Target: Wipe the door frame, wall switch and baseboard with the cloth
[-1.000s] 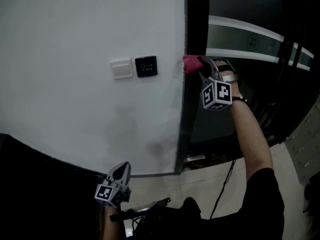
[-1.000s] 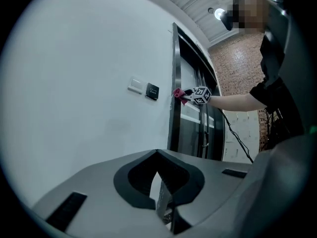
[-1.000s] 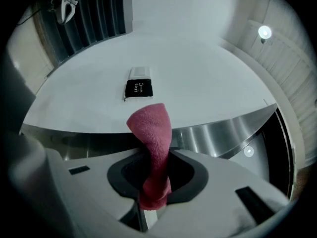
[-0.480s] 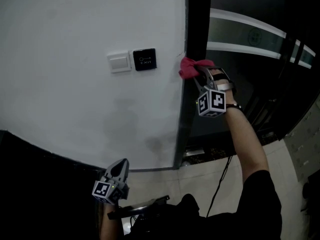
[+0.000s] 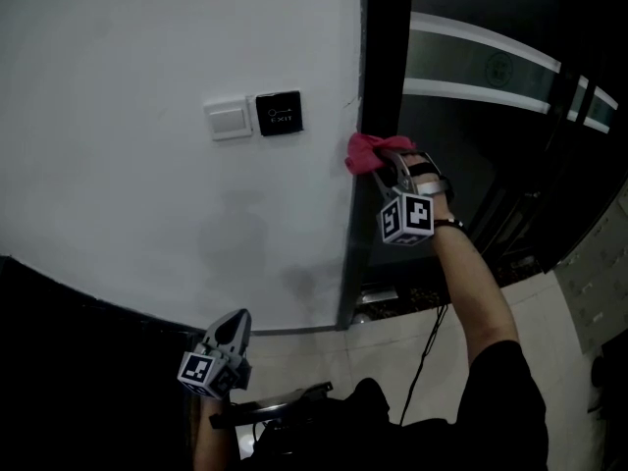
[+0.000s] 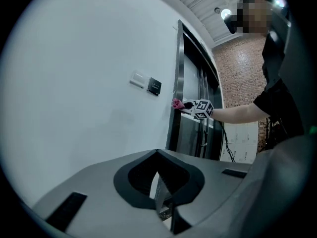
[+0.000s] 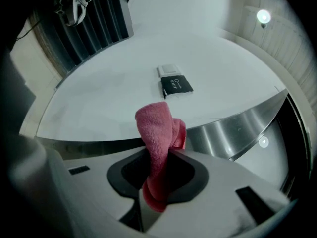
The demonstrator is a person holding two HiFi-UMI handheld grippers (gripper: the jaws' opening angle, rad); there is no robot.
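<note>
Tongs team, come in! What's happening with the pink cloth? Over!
Right tongs shut on pink terry cloth. Cloth against dark metal door frame edge. Left tongs shut, empty, held low. Nothing in the way.

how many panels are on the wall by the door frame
2: a white switch and a black exit button just right of it, nearer the door frame. None seems hidden.

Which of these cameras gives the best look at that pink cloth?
The right gripper view: the cloth fills the middle, clamped in the right hand-held gripper. The head view shows it as a small pink bunch at the door frame; the left gripper view, only a distant speck.
</note>
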